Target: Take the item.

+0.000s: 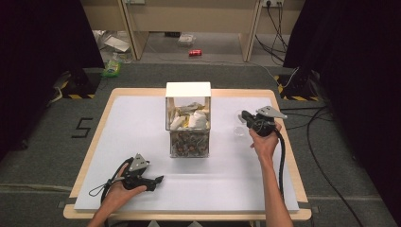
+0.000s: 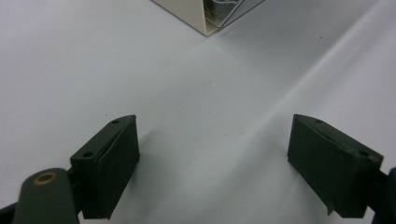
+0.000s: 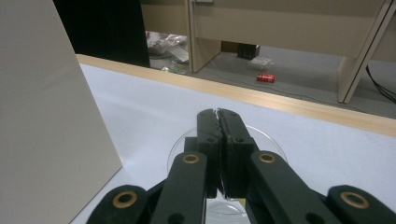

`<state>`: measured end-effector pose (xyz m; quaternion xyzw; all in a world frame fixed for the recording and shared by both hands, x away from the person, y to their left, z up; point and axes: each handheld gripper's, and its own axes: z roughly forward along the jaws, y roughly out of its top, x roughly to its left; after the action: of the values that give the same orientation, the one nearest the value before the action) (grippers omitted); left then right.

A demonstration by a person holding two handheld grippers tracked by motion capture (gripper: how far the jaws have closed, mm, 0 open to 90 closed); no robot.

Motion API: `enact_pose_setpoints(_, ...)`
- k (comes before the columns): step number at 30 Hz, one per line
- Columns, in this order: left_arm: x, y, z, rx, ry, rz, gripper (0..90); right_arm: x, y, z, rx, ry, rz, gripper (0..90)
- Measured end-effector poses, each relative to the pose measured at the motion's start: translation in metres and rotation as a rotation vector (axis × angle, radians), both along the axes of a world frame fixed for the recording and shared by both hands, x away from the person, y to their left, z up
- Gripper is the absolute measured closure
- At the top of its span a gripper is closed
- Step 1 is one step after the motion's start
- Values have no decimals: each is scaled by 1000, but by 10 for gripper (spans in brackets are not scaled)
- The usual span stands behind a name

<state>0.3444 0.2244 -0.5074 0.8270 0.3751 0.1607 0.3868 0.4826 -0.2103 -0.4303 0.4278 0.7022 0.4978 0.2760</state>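
Note:
A clear box (image 1: 188,124) with a white top stands at the table's middle, holding white wrappers above and small brownish pieces below. My right gripper (image 1: 244,115) is just to its right, jaws shut on the thin rim of a clear round plastic cup (image 1: 239,130). The right gripper view shows this gripper (image 3: 218,115) pinching the cup's rim (image 3: 268,141), with the box's white wall (image 3: 42,116) at the left. Near the front left, my left gripper (image 1: 158,180) rests low over the white sheet. Its jaws (image 2: 212,140) stand wide apart with nothing between them, and the box's corner (image 2: 201,14) lies ahead.
A white sheet (image 1: 142,142) covers the wooden table (image 1: 283,142). On the floor beyond lie a red can (image 1: 195,53), a green bottle (image 1: 112,66) and litter. Cables (image 1: 312,142) run along the right side. Dark curtains flank both sides.

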Motion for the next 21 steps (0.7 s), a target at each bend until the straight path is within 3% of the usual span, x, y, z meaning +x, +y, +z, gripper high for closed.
enact_pose_setpoints(11,0,0,0,0,0,0,157,0,-1,1,10,-2,-2,822)
enact_pose_setpoints(21,0,0,0,0,0,0,157,-4,2,7,-9,-7,9,698)
